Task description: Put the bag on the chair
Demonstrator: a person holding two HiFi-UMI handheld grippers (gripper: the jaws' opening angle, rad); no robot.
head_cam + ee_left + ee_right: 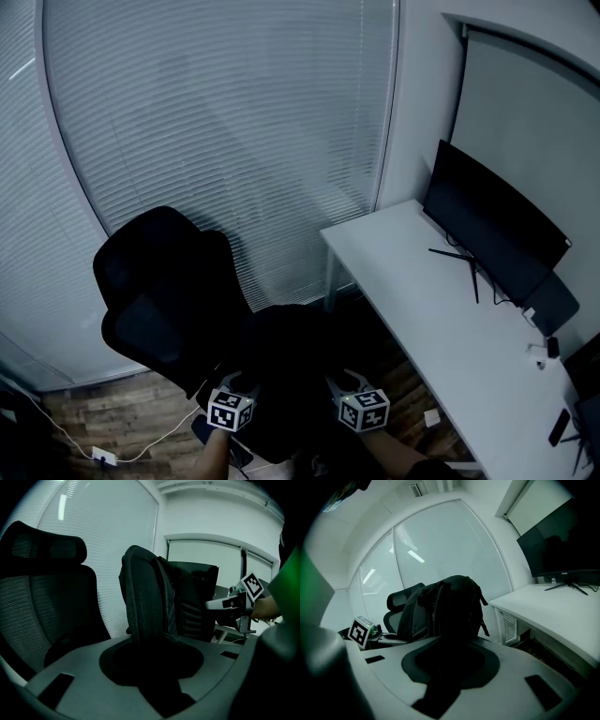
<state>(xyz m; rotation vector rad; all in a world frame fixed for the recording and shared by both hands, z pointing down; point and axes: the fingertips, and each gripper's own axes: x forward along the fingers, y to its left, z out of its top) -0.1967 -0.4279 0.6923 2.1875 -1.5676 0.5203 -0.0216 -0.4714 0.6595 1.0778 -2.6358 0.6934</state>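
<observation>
Black bag [292, 361] hangs upright between the two grippers, just right of the chair [167, 286] and left of the desk [412, 314]; not yet on the seat. Whether its base rests on anything cannot be told. Left gripper [234, 382] has its jaws closed on a padded, mesh-faced edge of the bag, the dark cloth filling the gap. Right gripper [349, 382] is likewise clamped on a fold of cloth on the other side. It is probably a soft backpack: the body sags, straps dangle loose, and there is no stiff frame to push against. Moderate weight, likely. Cloth pinched thin could slip, so thick padded seams or the top loop look like safer holds. Not fragile by the look of it. The monitor [492, 230] stands on the desk, well clear of the bag.
</observation>
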